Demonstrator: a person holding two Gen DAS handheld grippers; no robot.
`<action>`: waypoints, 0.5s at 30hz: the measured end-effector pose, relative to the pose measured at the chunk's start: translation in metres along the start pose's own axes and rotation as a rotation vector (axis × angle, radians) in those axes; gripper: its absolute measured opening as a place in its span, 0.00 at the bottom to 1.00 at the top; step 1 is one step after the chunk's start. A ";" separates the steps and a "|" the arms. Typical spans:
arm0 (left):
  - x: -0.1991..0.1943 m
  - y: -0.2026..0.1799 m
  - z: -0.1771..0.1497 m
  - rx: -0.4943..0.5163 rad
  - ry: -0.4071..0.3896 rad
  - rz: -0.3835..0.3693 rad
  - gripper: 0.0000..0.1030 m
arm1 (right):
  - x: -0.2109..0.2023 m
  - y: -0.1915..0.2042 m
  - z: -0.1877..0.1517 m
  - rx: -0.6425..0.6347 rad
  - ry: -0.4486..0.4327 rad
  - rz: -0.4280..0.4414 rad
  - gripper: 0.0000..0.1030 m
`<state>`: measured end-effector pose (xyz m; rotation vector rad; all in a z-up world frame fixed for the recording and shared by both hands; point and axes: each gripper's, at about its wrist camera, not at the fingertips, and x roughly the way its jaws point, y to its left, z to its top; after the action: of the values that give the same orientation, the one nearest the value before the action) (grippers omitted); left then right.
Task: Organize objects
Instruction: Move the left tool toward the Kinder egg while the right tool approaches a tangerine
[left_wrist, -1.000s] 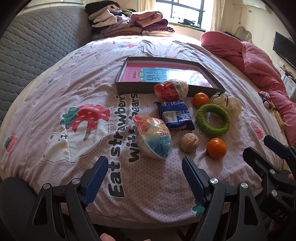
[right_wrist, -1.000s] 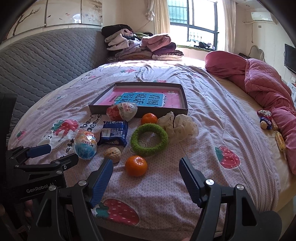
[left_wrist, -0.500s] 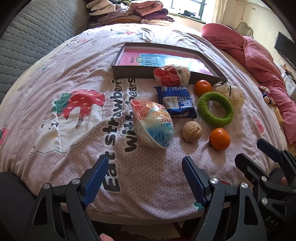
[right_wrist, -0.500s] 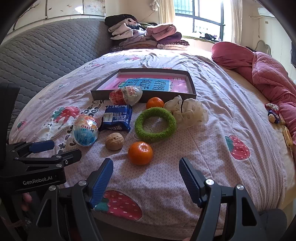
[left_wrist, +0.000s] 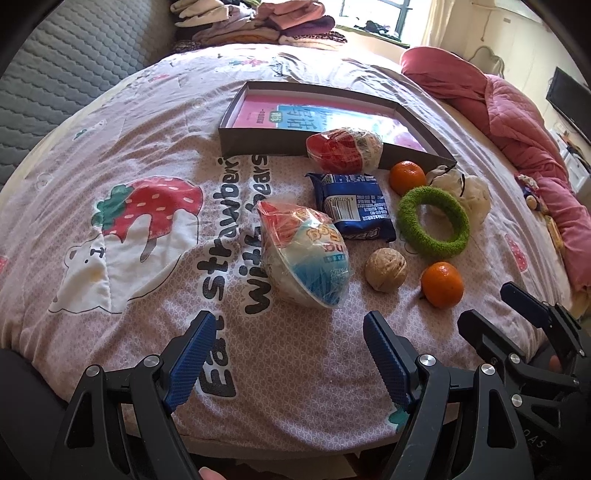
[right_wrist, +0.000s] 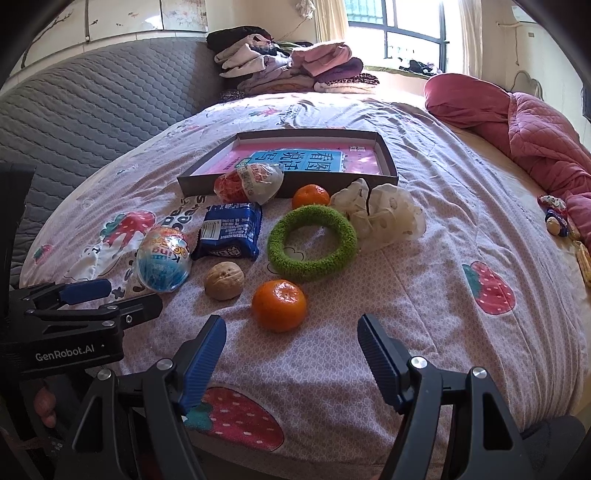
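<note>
Both grippers have closed in on the spread: left gripper (left_wrist: 290, 354) gapes, empty, before the blue egg toy (left_wrist: 304, 258); right gripper (right_wrist: 291, 352) gapes before the near tangerine (right_wrist: 279, 305), likely first picks. All items lie in front of the shallow box (right_wrist: 388, 158), apparently their destination, on a strawberry-print bedspread (right_wrist: 461, 206) in a sunlit bedroom

Green ring (right_wrist: 312, 243), orange tangerine (right_wrist: 279, 304), strawberry-printed pink bedspread (right_wrist: 424, 295).
</note>
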<state>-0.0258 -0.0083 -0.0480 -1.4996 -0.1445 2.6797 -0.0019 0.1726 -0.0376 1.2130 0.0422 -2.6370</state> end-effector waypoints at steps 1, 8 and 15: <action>0.001 0.000 0.001 0.001 -0.001 -0.006 0.80 | 0.002 0.000 0.000 -0.001 0.001 -0.002 0.71; 0.006 -0.003 0.012 0.009 -0.025 -0.001 0.80 | 0.016 -0.002 0.000 0.025 0.021 0.009 0.71; 0.018 -0.003 0.022 0.003 -0.013 -0.011 0.80 | 0.029 -0.004 0.005 0.048 0.020 0.013 0.70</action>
<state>-0.0538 -0.0040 -0.0518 -1.4769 -0.1490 2.6798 -0.0249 0.1704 -0.0560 1.2513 -0.0252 -2.6289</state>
